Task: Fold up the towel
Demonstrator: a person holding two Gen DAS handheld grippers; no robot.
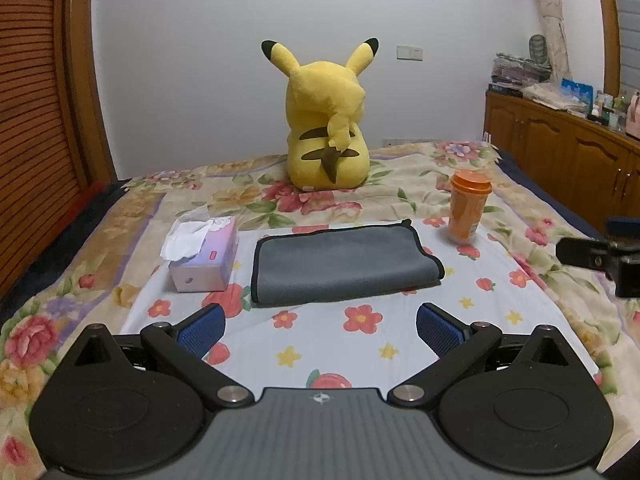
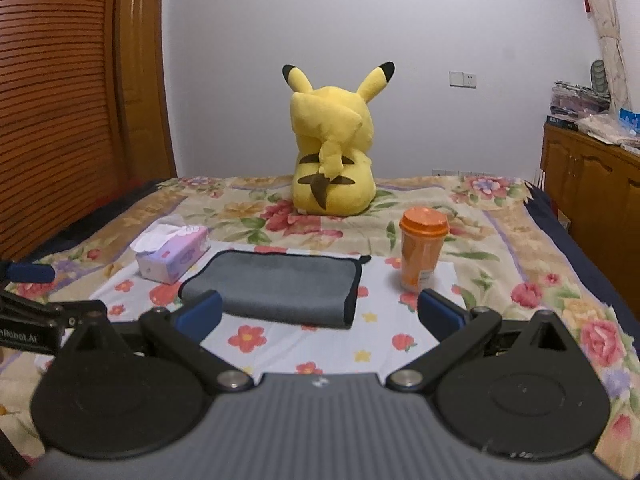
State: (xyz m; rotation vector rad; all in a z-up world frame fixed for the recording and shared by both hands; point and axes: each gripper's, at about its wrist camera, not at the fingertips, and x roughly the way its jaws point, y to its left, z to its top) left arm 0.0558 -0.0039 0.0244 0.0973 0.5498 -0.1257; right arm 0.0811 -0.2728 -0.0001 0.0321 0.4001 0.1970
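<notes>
A grey towel (image 1: 344,266) with a black hem lies folded flat on the flowered sheet, between a tissue box and an orange cup. It also shows in the right wrist view (image 2: 280,284). My left gripper (image 1: 320,330) is open and empty, held just short of the towel's near edge. My right gripper (image 2: 320,316) is open and empty, near the towel's front right part. The right gripper's body (image 1: 600,258) shows at the right edge of the left wrist view. The left gripper's body (image 2: 36,312) shows at the left edge of the right wrist view.
A tissue box (image 1: 202,254) stands left of the towel. An orange lidded cup (image 1: 468,208) stands to its right. A yellow plush toy (image 1: 326,120) sits at the back of the bed. A wooden cabinet (image 1: 568,148) stands on the right, a slatted wooden door (image 1: 36,120) on the left.
</notes>
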